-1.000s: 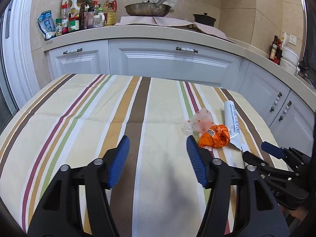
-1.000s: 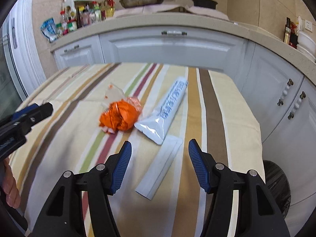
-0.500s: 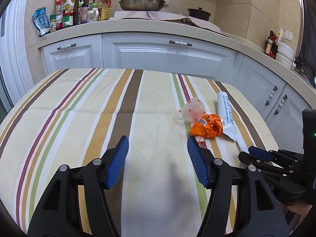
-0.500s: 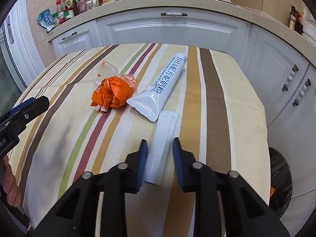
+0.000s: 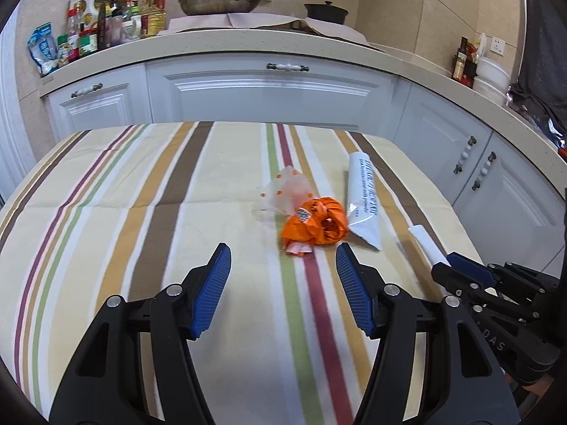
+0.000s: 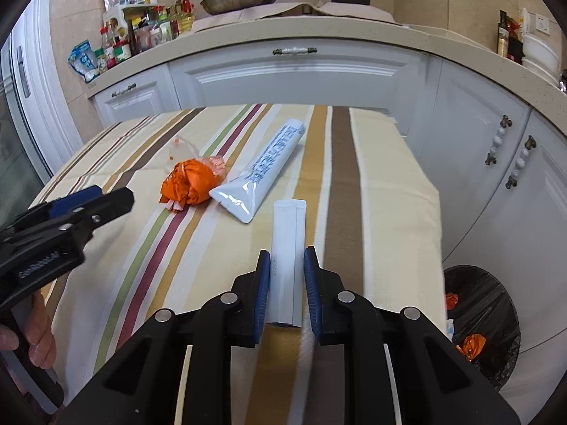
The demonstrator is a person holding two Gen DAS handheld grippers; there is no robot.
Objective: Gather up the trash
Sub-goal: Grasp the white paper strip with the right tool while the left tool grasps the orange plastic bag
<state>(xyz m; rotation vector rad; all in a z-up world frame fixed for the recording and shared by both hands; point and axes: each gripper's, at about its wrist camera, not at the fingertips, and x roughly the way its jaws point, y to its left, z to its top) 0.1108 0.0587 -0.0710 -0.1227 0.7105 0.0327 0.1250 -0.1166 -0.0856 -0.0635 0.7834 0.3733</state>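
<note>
2 claws: right claw (image 6: 286,269) pinches the white packet (image 6: 287,244), near end hidden; left claw (image 5: 283,276) gapes, unladen.

Left wrist view: looks along the left tool (image 5: 283,258), tilted down over the striped cloth tabletop (image 5: 106,194), facing the white cabinets.
Right wrist view: close above the tabletop's right edge, same facing, black-lined trash bin (image 6: 478,318) low right.
Shared: crumpled orange plastic wrapper (image 5: 313,225) (image 6: 189,180), white printed tube (image 5: 363,198), cabinets; each view shows the other tool.
</note>
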